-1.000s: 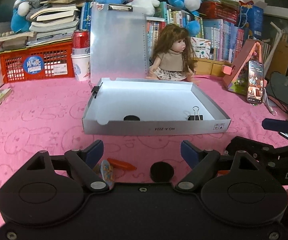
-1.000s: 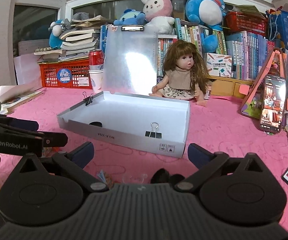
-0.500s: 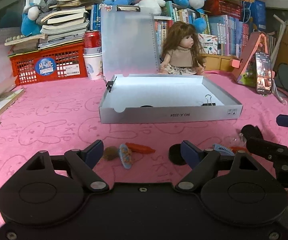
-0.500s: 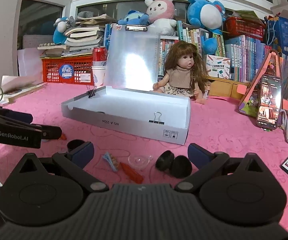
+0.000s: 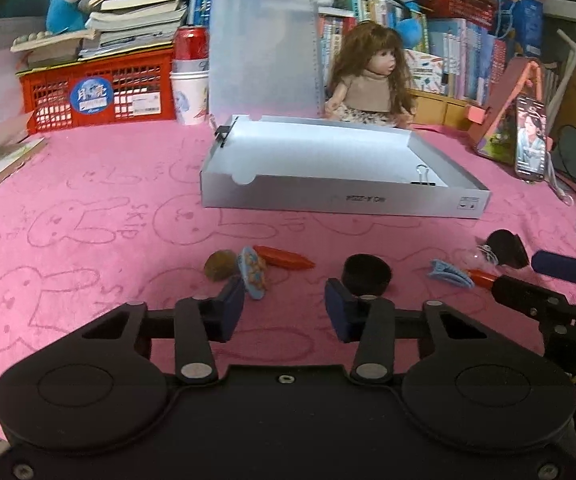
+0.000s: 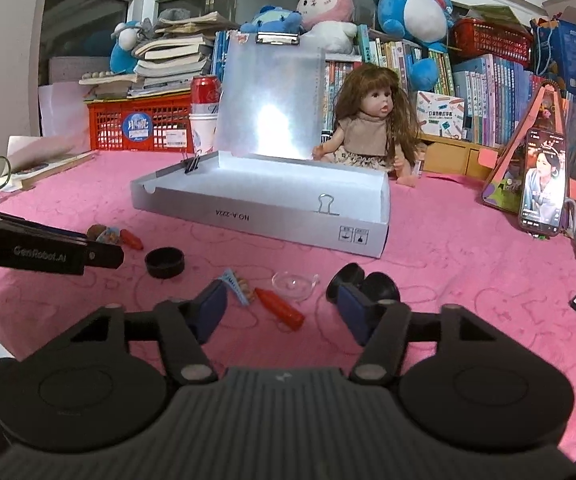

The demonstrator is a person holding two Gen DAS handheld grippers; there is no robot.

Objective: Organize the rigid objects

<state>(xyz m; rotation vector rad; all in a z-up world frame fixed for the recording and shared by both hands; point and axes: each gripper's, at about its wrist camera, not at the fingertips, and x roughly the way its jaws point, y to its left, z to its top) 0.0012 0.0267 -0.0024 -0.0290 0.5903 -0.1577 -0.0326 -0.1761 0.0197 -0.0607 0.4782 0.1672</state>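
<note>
"NO.A-222A" upside down on box [image 6: 247, 216], "GenRobot.AI" on left tool [image 6: 39, 254]

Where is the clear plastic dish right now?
In the right wrist view the clear dish lies on the pink cloth, between the orange piece and the black discs.

Ahead of my left hand-held gripper [image 5: 283, 304] on the desk [image 5: 87, 200] I see a cup [image 5: 366, 274] just beyond its right finger, a carrot [image 5: 283, 258] left of that, and the box [image 5: 344, 200] farther behind them; a doll [image 5: 368, 76] sits behind the box.
</note>
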